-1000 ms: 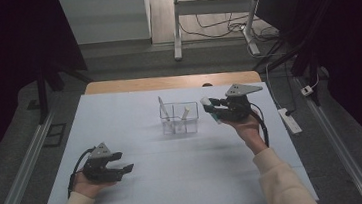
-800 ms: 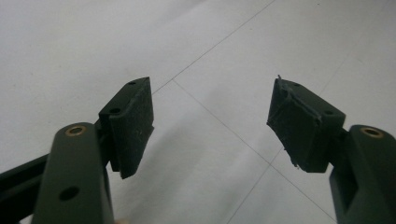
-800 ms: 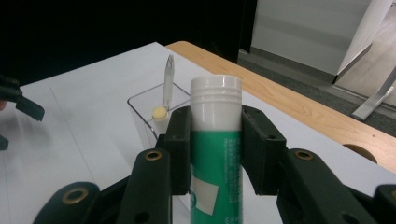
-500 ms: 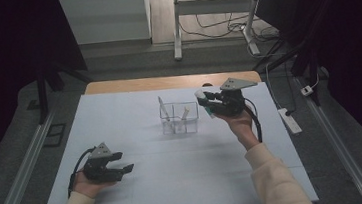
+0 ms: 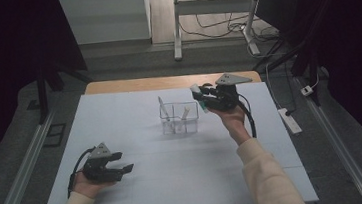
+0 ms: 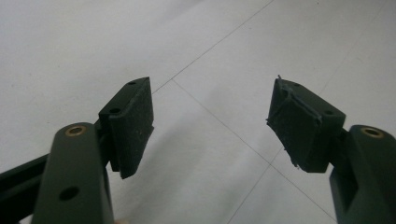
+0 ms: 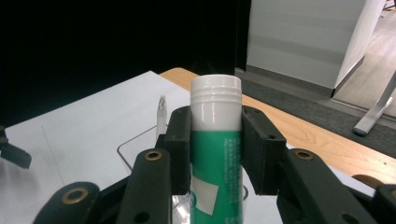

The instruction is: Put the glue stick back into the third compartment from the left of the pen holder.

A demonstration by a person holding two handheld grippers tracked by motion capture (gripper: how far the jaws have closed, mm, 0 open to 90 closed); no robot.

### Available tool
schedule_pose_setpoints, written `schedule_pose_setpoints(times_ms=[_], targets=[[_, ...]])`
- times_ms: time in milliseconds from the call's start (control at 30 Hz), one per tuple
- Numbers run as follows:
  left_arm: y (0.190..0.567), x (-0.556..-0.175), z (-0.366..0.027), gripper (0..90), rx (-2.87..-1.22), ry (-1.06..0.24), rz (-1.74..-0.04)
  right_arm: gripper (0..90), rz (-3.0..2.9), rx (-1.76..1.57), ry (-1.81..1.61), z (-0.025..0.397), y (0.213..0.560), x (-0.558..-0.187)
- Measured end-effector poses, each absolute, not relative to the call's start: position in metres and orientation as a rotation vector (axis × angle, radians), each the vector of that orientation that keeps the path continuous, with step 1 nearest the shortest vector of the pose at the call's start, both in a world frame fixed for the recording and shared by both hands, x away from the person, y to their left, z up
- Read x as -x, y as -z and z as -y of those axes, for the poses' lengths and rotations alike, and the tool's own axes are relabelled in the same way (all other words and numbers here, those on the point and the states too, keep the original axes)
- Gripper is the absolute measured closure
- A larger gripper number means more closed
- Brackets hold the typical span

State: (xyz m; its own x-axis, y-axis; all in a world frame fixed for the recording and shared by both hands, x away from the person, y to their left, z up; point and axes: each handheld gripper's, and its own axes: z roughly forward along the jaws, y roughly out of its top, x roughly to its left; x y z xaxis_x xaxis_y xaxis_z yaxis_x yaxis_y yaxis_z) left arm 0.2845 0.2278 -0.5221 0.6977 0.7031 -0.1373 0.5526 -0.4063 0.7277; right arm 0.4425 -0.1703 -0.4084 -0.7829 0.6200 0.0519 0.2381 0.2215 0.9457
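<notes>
Right gripper (image 5: 203,97) raised above the table (image 5: 120,113), jaws clamped on a green-and-white glue stick (image 7: 215,154); grip confirmed in the right gripper view, pads (image 7: 180,149) pressed on both sides of the tube below the white cap, tube pointing forward along the jaws. In the high view, white cap end projecting from the jaws just beside the upper right corner of the clear box (image 5: 179,117), which stands near the middle of the table and holds a pen (image 5: 163,108) and another pale stick-like item (image 5: 184,113), both leaning. Left gripper (image 5: 120,168) resting low at the near left of the table, jaws spread wide, nothing between them; bare white surface ahead in the left gripper view. Risks noted, as judgement only. Smooth round tube held on two flat pads: liable to pivot or slide if tipped steeply for insertion. Light, unanchored box: likely to shift or topple if the tube or jaws strike the rim, no second gripper near enough to steady it. Leaning contents: possible obstruction to entry, tube may wedge against the pen or knock it out. Release from too high: probable bounce off the rim onto the table. Cable trailing from the right gripper (image 5: 251,120): may drag across the surface close to the box.
</notes>
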Motion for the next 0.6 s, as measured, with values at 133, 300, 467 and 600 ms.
schedule_pose_setpoints(times_ms=[133,300,467,600], targets=[[0.522,-0.284,-0.229,31.1,-2.118,-0.244,-0.956,65.0,-2.165,-0.802,-1.594,0.166,0.411,-0.446],[0.523,-0.283,-0.229,31.0,-2.114,-0.245,-0.961,65.0,-2.173,-0.800,-1.591,0.162,0.413,-0.448],[0.523,-0.282,-0.231,31.0,-2.107,-0.243,-0.971,65.0,-2.177,-0.798,-1.594,0.158,0.414,-0.450],[0.523,-0.281,-0.232,30.9,-2.103,-0.237,-0.977,65.0,-2.180,-0.797,-1.602,0.156,0.414,-0.454]])
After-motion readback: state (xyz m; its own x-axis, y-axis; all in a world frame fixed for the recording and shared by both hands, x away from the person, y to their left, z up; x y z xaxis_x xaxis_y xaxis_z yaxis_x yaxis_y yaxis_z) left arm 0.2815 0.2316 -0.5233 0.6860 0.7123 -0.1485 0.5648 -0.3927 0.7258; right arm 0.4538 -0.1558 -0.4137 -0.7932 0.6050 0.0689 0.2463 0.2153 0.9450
